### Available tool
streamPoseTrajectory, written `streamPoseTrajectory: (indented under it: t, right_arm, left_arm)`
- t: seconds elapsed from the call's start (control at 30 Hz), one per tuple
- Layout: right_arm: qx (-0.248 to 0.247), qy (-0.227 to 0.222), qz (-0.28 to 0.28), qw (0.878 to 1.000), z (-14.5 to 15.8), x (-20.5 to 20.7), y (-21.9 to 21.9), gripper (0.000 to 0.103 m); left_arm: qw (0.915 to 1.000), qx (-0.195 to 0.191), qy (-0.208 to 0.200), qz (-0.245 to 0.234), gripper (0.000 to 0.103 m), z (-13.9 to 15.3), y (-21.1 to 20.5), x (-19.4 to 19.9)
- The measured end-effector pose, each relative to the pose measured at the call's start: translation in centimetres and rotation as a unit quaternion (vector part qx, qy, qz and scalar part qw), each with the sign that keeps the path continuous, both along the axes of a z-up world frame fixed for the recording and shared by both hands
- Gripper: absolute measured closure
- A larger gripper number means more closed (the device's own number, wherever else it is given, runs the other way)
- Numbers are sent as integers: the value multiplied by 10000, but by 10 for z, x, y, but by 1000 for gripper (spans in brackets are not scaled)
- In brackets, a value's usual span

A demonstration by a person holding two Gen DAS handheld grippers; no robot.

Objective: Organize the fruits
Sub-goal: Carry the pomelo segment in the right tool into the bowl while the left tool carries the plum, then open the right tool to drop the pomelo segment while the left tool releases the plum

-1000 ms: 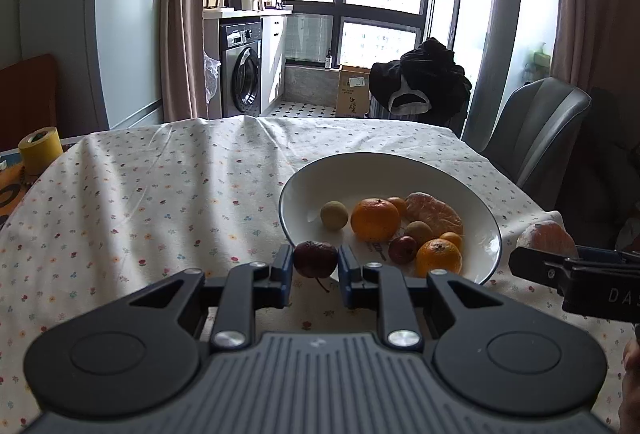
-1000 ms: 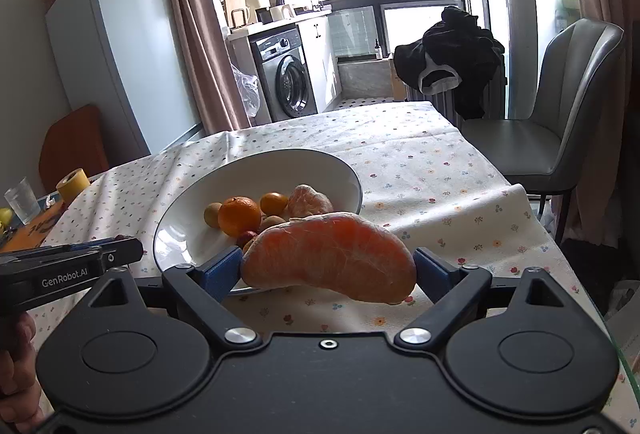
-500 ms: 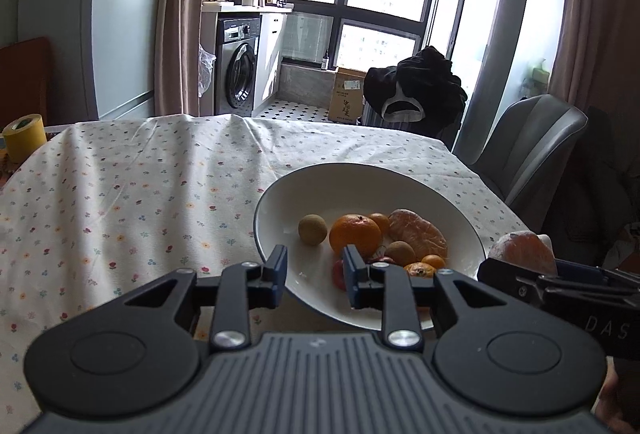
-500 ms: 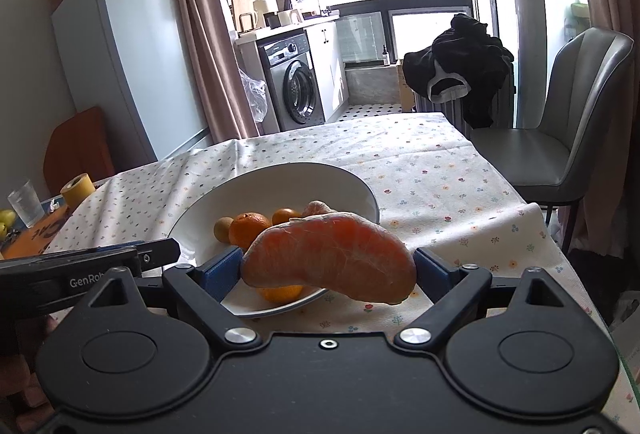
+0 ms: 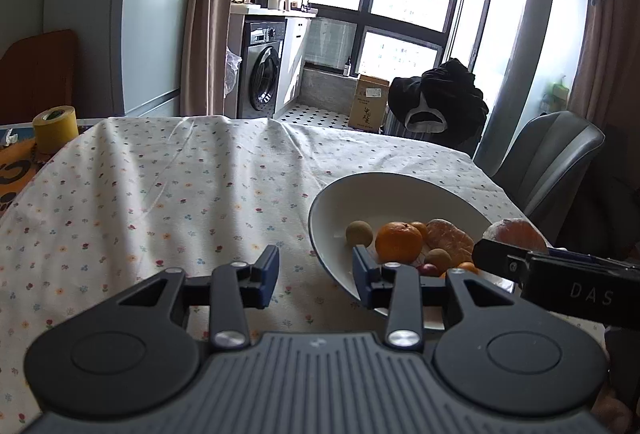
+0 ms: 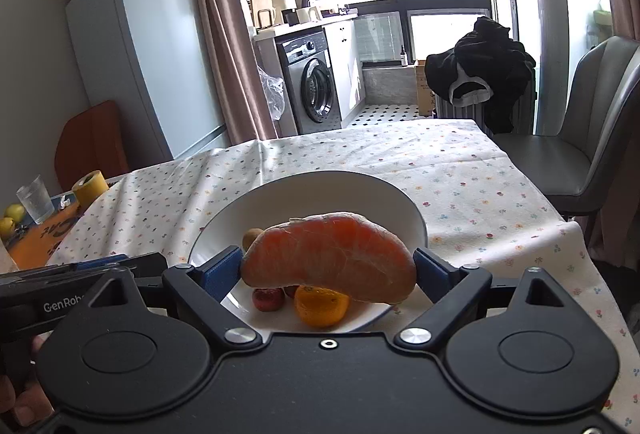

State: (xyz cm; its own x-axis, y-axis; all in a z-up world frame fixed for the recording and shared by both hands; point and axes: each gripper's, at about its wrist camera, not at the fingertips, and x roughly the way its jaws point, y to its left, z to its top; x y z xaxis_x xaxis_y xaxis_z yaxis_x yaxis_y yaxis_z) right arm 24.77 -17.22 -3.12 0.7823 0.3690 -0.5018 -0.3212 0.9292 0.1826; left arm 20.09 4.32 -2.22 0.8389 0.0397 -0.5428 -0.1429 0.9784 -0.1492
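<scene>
A white bowl [image 5: 400,186] [image 6: 320,190] on the flowered tablecloth holds a mandarin [image 5: 398,241], a small brown fruit [image 5: 359,233], a peeled citrus piece [image 5: 448,240], a dark red fruit [image 6: 267,299] and several more. My right gripper [image 6: 328,270] is shut on a large peeled citrus segment [image 6: 332,258] and hangs over the bowl's near side. In the left wrist view that segment [image 5: 516,230] shows at the right, above the bowl's edge. My left gripper [image 5: 316,272] stands open with nothing between its fingers, just left of the bowl's near rim.
A yellow tape roll [image 5: 55,128] stands at the table's far left, with a glass [image 6: 35,198] and yellow fruits [image 6: 14,212] near it. A grey chair [image 6: 592,138] stands at the table's right side. A person's fingers [image 6: 24,402] show at the lower left.
My left gripper let go of the dark red fruit into the bowl, opened wider and drew back to the left. My right gripper carried the citrus segment forward over the bowl.
</scene>
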Motion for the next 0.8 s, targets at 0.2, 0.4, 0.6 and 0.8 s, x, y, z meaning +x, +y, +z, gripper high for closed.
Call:
streamPoseTrajectory:
  t: [0.2,0.4,0.6,0.8]
  right_arm:
    - [8,25,129,9999,3,5,18,14]
    - [37,92,209,9997,4,9,32,14]
    - [59,131,263,9996,4,14,44,14]
    - [328,158,277,9990,8,24,46,14]
  left_arm:
    - [9998,-6,2,180,60,3,15,-6]
    - [9996,2,-37,287,55,7,24,-16]
    - [9993,8,-13,380,54,6,32,-19]
    - [9988,5,19,483,51,5,37,-18]
